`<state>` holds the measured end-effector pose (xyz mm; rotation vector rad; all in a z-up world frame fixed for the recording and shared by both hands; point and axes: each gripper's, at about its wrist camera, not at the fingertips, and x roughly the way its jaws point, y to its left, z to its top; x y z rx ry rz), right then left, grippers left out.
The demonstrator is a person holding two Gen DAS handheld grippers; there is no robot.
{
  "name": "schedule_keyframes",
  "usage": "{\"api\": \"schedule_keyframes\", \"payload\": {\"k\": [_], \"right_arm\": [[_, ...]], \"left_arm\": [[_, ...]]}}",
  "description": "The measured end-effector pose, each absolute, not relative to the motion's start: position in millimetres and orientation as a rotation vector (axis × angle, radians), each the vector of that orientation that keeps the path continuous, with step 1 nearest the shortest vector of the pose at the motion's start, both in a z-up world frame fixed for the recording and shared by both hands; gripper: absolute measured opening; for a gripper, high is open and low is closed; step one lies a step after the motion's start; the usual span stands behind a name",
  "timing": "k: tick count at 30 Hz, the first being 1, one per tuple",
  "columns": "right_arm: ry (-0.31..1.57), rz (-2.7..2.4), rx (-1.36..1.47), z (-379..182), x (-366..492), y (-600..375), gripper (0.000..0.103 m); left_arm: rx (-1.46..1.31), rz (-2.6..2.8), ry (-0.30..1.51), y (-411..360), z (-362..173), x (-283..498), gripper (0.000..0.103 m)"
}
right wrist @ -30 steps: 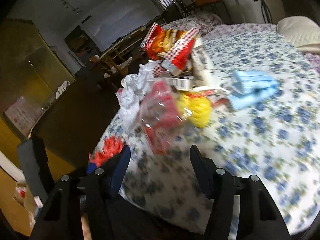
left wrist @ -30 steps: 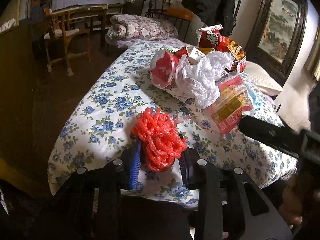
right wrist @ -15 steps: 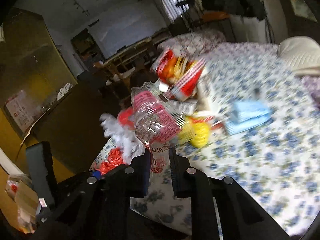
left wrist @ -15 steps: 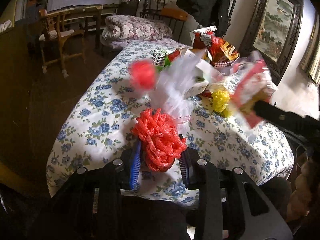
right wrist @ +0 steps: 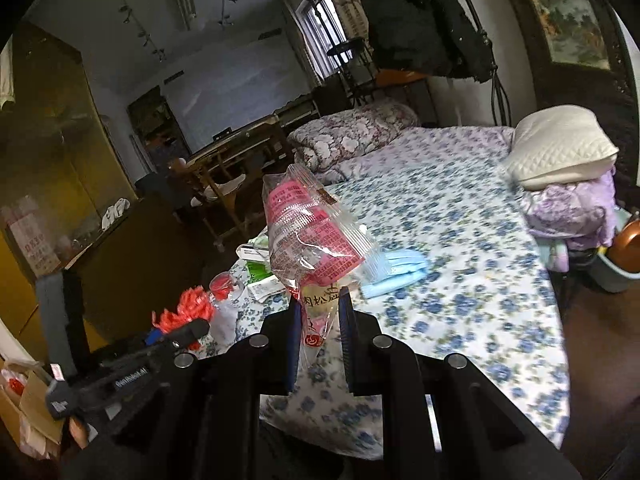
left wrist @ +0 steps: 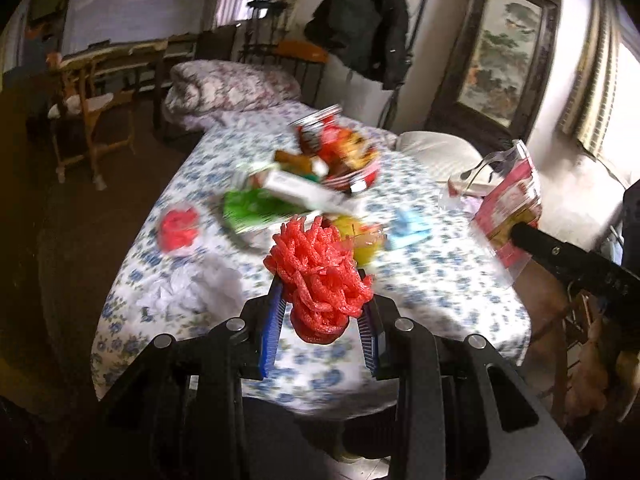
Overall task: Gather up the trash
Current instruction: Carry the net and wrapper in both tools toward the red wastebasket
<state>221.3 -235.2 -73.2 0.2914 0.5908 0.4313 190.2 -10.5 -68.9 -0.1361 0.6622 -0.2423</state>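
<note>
Left claw [left wrist: 322, 300], right claw [right wrist: 320, 312] both clamped.

Floral-sheeted bed [right wrist: 460, 216], framed painting [left wrist: 500, 68], dark floor [left wrist: 100, 208], wooden chair [left wrist: 88, 116]

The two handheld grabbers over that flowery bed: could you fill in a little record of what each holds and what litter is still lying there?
left gripper: jaws shut on red mesh bundle
right gripper: jaws shut on pink clear snack wrapper
surface: bed with blue-flowered sheet
still lying there: blue face mask, white crumpled paper, green packet
</note>
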Motion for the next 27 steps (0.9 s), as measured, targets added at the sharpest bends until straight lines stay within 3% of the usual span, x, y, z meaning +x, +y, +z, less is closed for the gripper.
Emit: {"api": "schedule_keyframes", "payload": {"k": [17,27], "right_arm": [[0.527,0.236,0.321,-69,107,-361,0.018],[0.666,0.068,0.355,-146,42,-455,0.018]], "left_arm": [[0.037,-0.426,0.634,-133,-37,117,0.035],[0.064,-0.483,0.669,-178,-24,78,0.035]]}}
